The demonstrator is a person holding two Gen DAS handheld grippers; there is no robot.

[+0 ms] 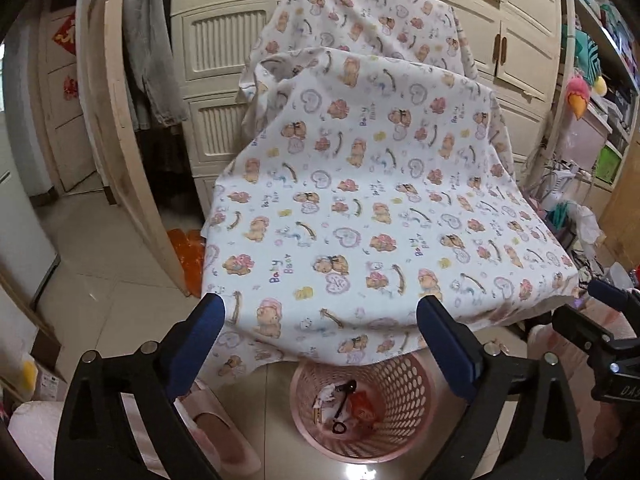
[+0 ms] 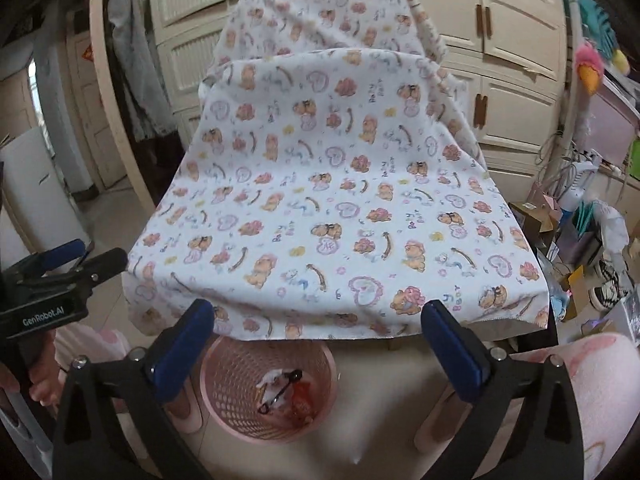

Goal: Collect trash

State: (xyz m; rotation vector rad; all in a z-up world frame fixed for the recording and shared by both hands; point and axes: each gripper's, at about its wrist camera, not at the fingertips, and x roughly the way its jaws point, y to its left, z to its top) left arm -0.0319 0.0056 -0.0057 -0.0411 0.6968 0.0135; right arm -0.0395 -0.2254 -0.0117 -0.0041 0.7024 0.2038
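Note:
A pink mesh wastebasket (image 1: 404,380) stands on the tiled floor under the front edge of a table draped in a bear-print cloth (image 1: 360,200). Inside it lie white paper scraps, an orange wrapper (image 1: 362,410) and a black clip (image 1: 346,394). The basket also shows in the right wrist view (image 2: 236,384) with the same trash (image 2: 284,392). My left gripper (image 1: 320,312) is open and empty above the basket. My right gripper (image 2: 318,316) is open and empty at the cloth's front edge (image 2: 320,200). The left gripper shows at the left of the right wrist view (image 2: 80,260).
Cream wardrobe doors (image 1: 224,40) stand behind the table. An open wooden door (image 1: 116,120) and an orange bag (image 1: 190,256) are at left. Cluttered shelves, boxes and shoes (image 2: 600,280) are at right. Pink slippers (image 1: 216,436) lie beside the basket.

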